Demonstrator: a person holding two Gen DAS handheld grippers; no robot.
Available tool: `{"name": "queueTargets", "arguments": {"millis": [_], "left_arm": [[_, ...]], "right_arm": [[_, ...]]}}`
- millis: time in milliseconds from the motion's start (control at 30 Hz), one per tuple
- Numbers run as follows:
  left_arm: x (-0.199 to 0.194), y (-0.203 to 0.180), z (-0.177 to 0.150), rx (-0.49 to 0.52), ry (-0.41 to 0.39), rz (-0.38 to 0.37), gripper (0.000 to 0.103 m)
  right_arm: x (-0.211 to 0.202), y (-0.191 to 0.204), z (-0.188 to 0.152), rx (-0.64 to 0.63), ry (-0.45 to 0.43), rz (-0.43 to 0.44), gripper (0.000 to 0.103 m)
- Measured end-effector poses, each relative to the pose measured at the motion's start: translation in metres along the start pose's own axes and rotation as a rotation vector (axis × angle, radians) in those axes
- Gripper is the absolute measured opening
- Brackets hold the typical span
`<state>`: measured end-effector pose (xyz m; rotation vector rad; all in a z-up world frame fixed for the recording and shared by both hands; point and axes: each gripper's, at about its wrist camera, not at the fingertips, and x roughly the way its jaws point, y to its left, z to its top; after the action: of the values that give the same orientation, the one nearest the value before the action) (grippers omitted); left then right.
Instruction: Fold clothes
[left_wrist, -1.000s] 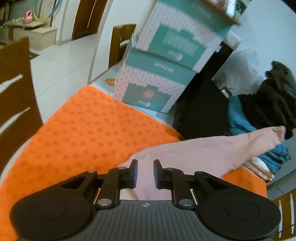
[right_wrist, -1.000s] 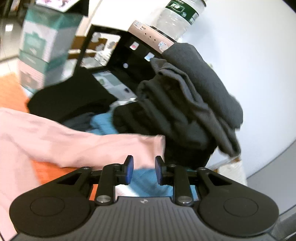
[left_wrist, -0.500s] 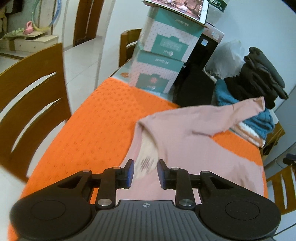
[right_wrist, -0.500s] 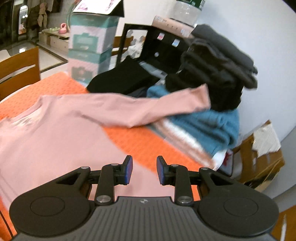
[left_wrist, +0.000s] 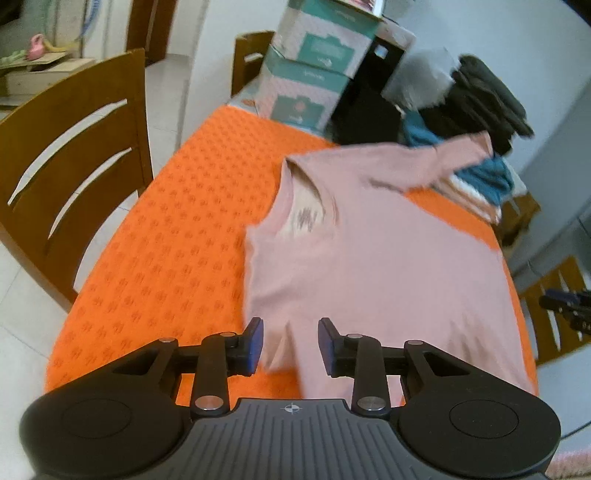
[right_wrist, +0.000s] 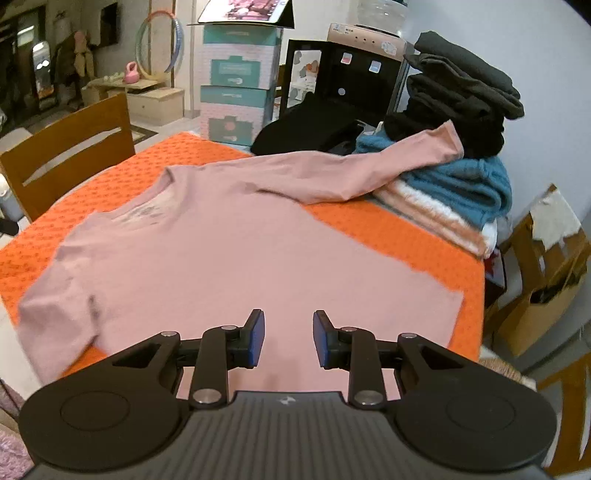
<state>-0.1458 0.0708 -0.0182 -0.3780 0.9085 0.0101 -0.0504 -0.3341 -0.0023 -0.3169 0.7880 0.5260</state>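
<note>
A pink long-sleeved shirt (left_wrist: 369, 240) lies spread on the orange tablecloth (left_wrist: 177, 221), its collar towards the left side. In the right wrist view the shirt (right_wrist: 229, 251) has one sleeve (right_wrist: 406, 155) reaching up onto the folded clothes at the far right, and the other sleeve hangs over the near left edge. My left gripper (left_wrist: 290, 332) hovers over the shirt's near left shoulder with its jaws opening and nothing between them. Above the shirt's lower body, my right gripper (right_wrist: 289, 325) is open and holds nothing.
Stacked teal and pink boxes (left_wrist: 314, 74) and a black water dispenser (right_wrist: 343, 81) stand at the table's far end. Dark folded clothes (right_wrist: 458, 96) sit on a blue knit (right_wrist: 461, 184) at the far right. A wooden chair (left_wrist: 74, 177) stands to the left, and a cardboard box (right_wrist: 546, 277) to the right.
Both grippers have drawn back from the table's far end towards its near edge. The shirt now lies spread flat, no longer held. The left jaws stand wider apart.
</note>
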Motion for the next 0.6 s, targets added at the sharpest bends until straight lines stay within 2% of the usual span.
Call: {"name": "queueTargets", "arguments": {"millis": [200, 400, 600], "left_arm": [[-0.007, 0.014, -0.039, 0.125, 0.089, -0.079, 0.036], [0.014, 0.016, -0.074, 0.238, 0.145, -0.133, 0.036], [0.038, 0.002, -0.077, 0.346, 0.140, -0.184, 0.036]], "right_arm": [[-0.014, 0.067, -0.042, 0.068, 0.038, 0.033, 0.035], [-0.017, 0.133, -0.084, 0.111, 0.073, 0.061, 0.035], [-0.017, 0.178, -0.116, 0.136, 0.084, 0.081, 0.035]]}}
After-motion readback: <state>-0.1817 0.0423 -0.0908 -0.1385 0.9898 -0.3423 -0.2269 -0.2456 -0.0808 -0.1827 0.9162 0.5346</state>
